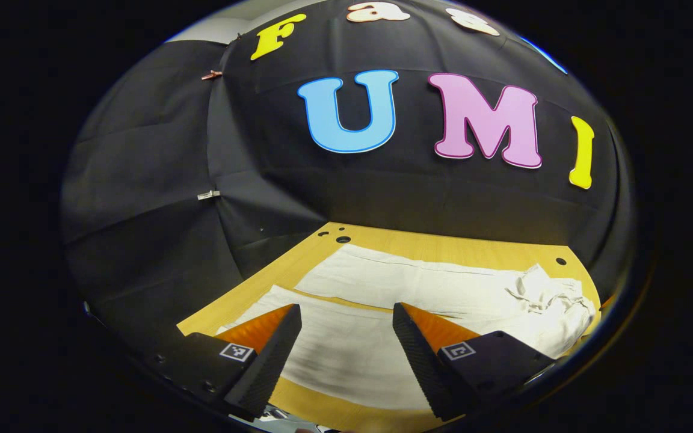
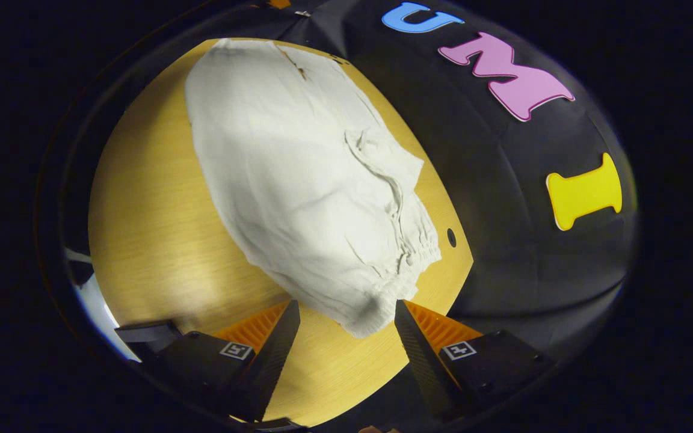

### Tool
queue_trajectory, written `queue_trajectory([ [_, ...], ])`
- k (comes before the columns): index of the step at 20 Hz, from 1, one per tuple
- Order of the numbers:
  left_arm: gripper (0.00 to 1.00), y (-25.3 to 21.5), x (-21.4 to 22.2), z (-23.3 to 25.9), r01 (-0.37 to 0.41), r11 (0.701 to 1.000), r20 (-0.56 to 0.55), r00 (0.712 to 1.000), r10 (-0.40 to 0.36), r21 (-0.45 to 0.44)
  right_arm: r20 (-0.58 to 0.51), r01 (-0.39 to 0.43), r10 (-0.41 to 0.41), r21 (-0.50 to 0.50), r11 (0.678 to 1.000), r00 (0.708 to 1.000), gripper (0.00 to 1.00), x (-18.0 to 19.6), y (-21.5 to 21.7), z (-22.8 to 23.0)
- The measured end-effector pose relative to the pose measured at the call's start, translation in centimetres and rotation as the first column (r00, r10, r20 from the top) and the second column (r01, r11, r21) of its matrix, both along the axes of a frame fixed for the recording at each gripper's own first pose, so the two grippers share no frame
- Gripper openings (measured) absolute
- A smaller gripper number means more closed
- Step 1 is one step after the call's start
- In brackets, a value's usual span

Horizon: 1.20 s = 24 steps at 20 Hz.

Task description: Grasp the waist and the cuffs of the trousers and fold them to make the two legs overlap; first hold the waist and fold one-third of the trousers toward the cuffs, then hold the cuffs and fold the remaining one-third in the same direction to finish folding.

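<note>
Black cloth walled the booth behind a pale wooden table (image 1: 443, 243), as the left gripper view had it. Ahead of the left tool (image 1: 346, 337), whose jaws stood apart with nothing between them, the white trousers (image 1: 418, 288) lay spread flat on the table. The near leg ran just under and between the tool's fingers, the far leg lay beyond it with a strip of bare wood between them, and the gathered waist (image 1: 554, 294) sat off to the tool's right.

Seen from the right gripper view, the same table (image 2: 154, 222) carried the trousers (image 2: 298, 174) stretching away from the right tool (image 2: 346, 334). The elastic waist (image 2: 409, 252) was the nearest part, one corner of it reaching down between the fingers, which stood apart and clamped nothing. I could not tell whether they touched the cloth.

By my judgement the task was at its start: the legs lay side by side, not yet overlapped, neither third was folded, and grasping cuff and waist was the step in hand.
</note>
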<state>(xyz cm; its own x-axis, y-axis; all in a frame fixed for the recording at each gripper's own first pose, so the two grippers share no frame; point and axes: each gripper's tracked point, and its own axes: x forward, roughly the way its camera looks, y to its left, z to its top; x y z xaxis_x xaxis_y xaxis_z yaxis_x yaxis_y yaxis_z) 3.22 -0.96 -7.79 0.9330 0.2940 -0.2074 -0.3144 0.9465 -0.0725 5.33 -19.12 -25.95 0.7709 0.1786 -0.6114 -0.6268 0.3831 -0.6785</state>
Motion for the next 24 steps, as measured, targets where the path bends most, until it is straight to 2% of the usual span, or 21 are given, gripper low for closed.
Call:
queue_trajectory([
  [2, 0.97, 0.4, -0.3, -0.2, -0.007, 1.000, -0.009, 1.000, 0.007, 0.002, -0.008, -0.016, 0.016, -0.048, 0.999, 1.000, 0.98, 0.1, -0.5, -1.1],
  [6, 0.97, 1.3, -0.7, -1.1, -0.020, 1.000, -0.022, 1.000, 0.020, 0.014, 0.065, -0.026, 0.031, -0.074, 0.997, 0.997, 0.96, 2.0, 0.3, -0.7],
  [10, 0.97, 2.1, -1.6, -4.2, -0.035, 0.999, -0.090, 0.995, 0.037, 0.020, 0.101, -0.045, 0.062, -0.163, 0.986, 0.993, 0.91, 3.6, 1.4, -1.2],
  [11, 0.97, 2.4, -1.9, -5.1, -0.040, 0.999, -0.106, 0.993, 0.042, 0.021, 0.090, -0.056, 0.073, -0.181, 0.982, 0.993, 0.95, 3.7, 1.5, -1.4],
  [12, 0.97, 2.8, -2.3, -5.7, -0.045, 0.999, -0.121, 0.992, 0.048, 0.024, 0.065, -0.067, 0.081, -0.190, 0.979, 0.995, 0.86, 3.8, 1.7, -1.8],
  [13, 0.98, 3.2, -2.5, -6.5, -0.050, 0.998, -0.133, 0.990, 0.053, 0.027, 0.044, -0.076, 0.086, -0.196, 0.978, 0.995, 0.81, 3.8, 1.8, -2.2],
  [14, 0.97, 3.7, -2.8, -7.1, -0.056, 0.998, -0.143, 0.988, 0.060, 0.031, 0.021, -0.088, 0.094, -0.197, 0.976, 0.995, 0.69, 3.6, 1.8, -2.4],
  [15, 0.97, 4.3, -3.1, -7.9, -0.065, 0.997, -0.152, 0.986, 0.070, 0.038, -0.012, -0.097, 0.097, -0.197, 0.976, 0.995, 0.66, 3.2, 1.9, -2.8],
  [16, 0.98, 5.0, -3.4, -9.0, -0.075, 0.996, -0.168, 0.983, 0.081, 0.043, -0.025, -0.102, 0.099, -0.203, 0.974, 0.995, 0.51, 3.4, 1.9, -3.1],
  [20, 0.98, 7.5, -5.3, -13.5, -0.116, 0.992, -0.260, 0.958, 0.125, 0.050, -0.042, -0.130, 0.123, -0.251, 0.959, 0.992, 0.16, 2.9, 2.2, -3.8],
  [23, 0.98, 10.0, -7.0, -15.9, -0.125, 0.988, -0.312, 0.939, 0.148, 0.090, -0.075, -0.120, 0.104, -0.242, 0.963, 0.992, 0.13, 2.6, 2.2, -3.9],
  [24, 0.98, 11.0, -7.4, -16.3, -0.120, 0.987, -0.325, 0.934, 0.149, 0.108, -0.100, -0.109, 0.088, -0.239, 0.965, 0.991, 0.08, 2.7, 2.0, -4.1],
])
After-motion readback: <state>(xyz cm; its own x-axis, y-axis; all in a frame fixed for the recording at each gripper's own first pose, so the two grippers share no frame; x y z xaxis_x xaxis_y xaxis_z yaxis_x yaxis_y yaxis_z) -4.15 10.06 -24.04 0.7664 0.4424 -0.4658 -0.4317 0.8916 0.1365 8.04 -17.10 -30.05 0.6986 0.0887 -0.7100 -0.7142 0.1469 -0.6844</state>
